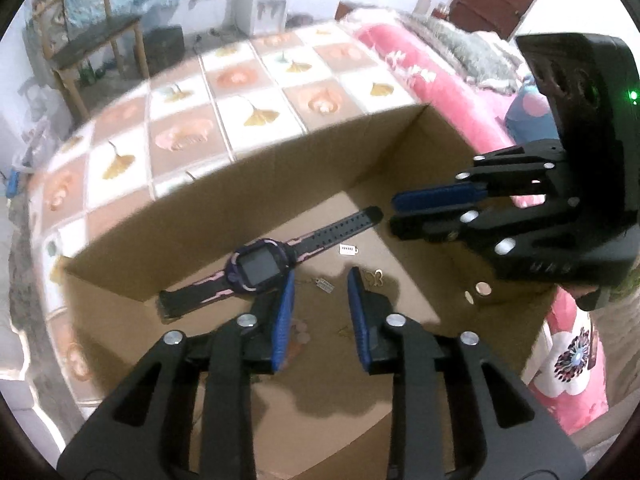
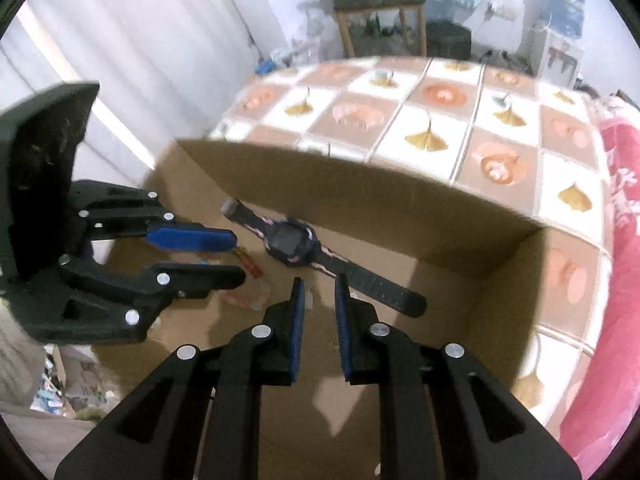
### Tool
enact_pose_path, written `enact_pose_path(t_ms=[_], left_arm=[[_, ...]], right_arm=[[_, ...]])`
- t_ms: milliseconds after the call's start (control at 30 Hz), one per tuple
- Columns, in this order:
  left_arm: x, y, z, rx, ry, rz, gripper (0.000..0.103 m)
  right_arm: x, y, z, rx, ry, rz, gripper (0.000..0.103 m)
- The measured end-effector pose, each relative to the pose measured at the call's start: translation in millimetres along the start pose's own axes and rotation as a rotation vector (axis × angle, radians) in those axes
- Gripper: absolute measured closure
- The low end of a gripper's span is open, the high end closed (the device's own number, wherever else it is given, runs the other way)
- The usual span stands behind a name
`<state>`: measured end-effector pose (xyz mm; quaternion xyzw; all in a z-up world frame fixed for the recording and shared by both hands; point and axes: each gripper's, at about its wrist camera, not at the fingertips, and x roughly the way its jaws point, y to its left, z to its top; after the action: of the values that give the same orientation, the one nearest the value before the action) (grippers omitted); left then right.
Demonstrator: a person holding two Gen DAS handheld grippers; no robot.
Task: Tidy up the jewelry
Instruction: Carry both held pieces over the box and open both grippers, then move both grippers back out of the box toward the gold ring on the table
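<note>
A dark purple smartwatch [image 1: 256, 268] [image 2: 290, 242] with a black and pink strap lies flat on the floor of an open cardboard box [image 1: 240, 196] [image 2: 360, 184]. Small jewelry is scattered near it: a silver tag [image 1: 347, 249], a gold butterfly charm [image 1: 374, 278] and a small silver charm [image 1: 325, 284]. My left gripper [image 1: 321, 276] [image 2: 239, 257] hovers open inside the box with the silver charm lying below its gap. A reddish piece [image 2: 250, 266] lies by its tips. My right gripper [image 2: 319, 280] [image 1: 394, 214] stands narrowly open beside the strap, nothing between its pads.
The box rests on a bed with a checked quilt of leaves and flowers [image 1: 240, 92] [image 2: 460, 120]. A pink blanket [image 1: 440, 80] lies to the right. A wooden chair [image 1: 92, 36] [image 2: 380, 0] stands beyond the bed.
</note>
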<state>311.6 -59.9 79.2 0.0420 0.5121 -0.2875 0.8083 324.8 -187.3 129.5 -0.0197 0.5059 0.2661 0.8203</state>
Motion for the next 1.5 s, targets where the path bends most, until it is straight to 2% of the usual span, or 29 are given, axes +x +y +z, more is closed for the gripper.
enact_pose_path(t_ms=[67,167,233,300,367,467,533,633,700,800,967,1033,1167,1300,1400,1500], left_arm=[[-23.1,-2.7,-7.9,0.01,-0.057,0.003,0.063],[-61.7,-8.2,-32.1,0.032,-0.145,-0.004,0.045],[-89.3,-11.1,-61.6,0.043,-0.207,0.007,0.037],[-107.1,-13.0,-89.6,0.05,-0.247,0.017,0.029],[-117.9,-15.9,-118.6,0.052,-0.272,0.023,0.025],[-118.0,-21.4,-160.1,0.028,-0.269,-0.007,0.022],[-104.1,-27.7,-183.5,-0.004,-0.239,-0.048,0.022],[-79.0,-40.3,-203.5,0.01,-0.213,-0.066,0.022],[-60.5,-49.8,-210.0,0.035,-0.173,-0.025,0.022],[-43.7,-59.8,-219.7,0.1,-0.161,0.02,0.022],[-32.9,-71.2,-230.2,0.138,-0.169,0.012,0.025],[-28.0,-78.7,-232.7,0.169,-0.167,0.008,0.027],[-20.6,-91.2,-238.7,0.221,-0.165,0.002,0.034],[-15.4,-92.1,-240.8,0.224,-0.156,-0.002,0.041],[-12.4,-91.0,-241.4,0.229,-0.146,0.009,0.044],[-13.2,-91.4,-242.3,0.237,-0.14,0.009,0.047]], right_arm=[[-27.3,5.0,-7.9,-0.004,-0.072,0.007,0.086],[-81.4,18.1,-37.7,-0.016,-0.221,0.049,0.07],[-112.5,29.8,-67.5,-0.034,-0.312,0.066,0.067],[-132.1,41.3,-98.4,-0.046,-0.369,0.093,0.063],[-139.7,49.7,-125.3,-0.035,-0.395,0.11,0.063],[-130.5,62.4,-168.7,0.014,-0.39,0.109,0.063],[-110.6,67.0,-188.6,0.072,-0.351,0.144,0.063],[-60.2,76.6,-210.9,0.145,-0.263,0.171,0.063],[-27.9,87.0,-216.0,0.143,-0.193,0.152,0.066],[2.2,102.2,-219.5,0.108,-0.131,0.109,0.071],[24.5,108.9,-216.8,0.092,-0.077,0.105,0.073],[33.1,107.0,-212.9,0.084,-0.063,0.078,0.073],[40.3,102.3,-207.3,0.075,-0.085,0.013,0.076],[38.1,101.5,-203.6,0.075,-0.1,-0.011,0.077],[35.3,110.4,-207.3,0.026,-0.109,-0.003,0.077],[39.8,123.2,-207.8,-0.047,-0.106,-0.068,0.077]])
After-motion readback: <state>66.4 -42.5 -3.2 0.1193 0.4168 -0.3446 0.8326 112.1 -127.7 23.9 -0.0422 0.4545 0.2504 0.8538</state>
